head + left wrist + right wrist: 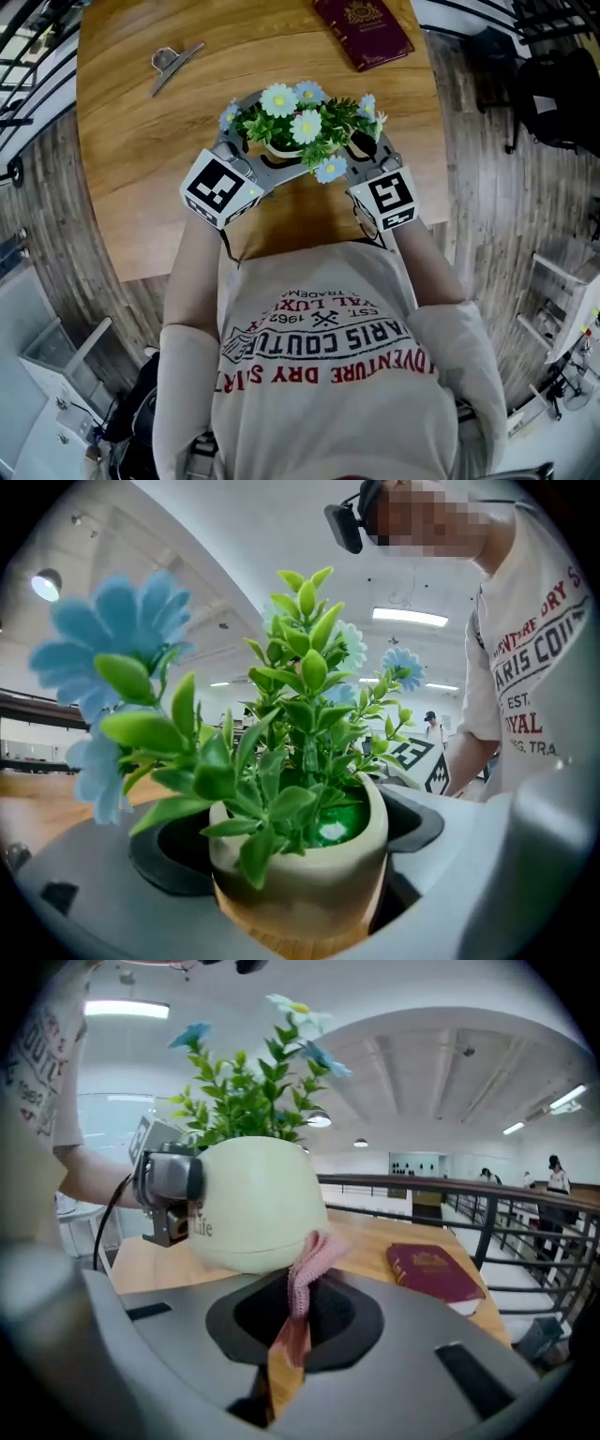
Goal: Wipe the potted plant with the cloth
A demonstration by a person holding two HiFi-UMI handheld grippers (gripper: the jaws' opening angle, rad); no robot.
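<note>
The potted plant (298, 127) has green leaves and pale blue and white flowers in a cream pot (305, 878). It stands over the wooden table's near edge, between both grippers. My left gripper (302, 897) is shut on the pot, one jaw on each side of it. My right gripper (292, 1321) is shut on a pink and orange cloth (302, 1283). The cloth's upper end touches the pot's lower side (248, 1208). In the head view the left gripper (246, 155) and the right gripper (367, 155) flank the plant, and the cloth is hidden there.
A dark red book (362, 30) lies at the far right of the round wooden table (131, 141); it also shows in the right gripper view as the red book (434, 1273). A metal clip (174, 64) lies at the far left. Railings (525, 1232) run beyond the table.
</note>
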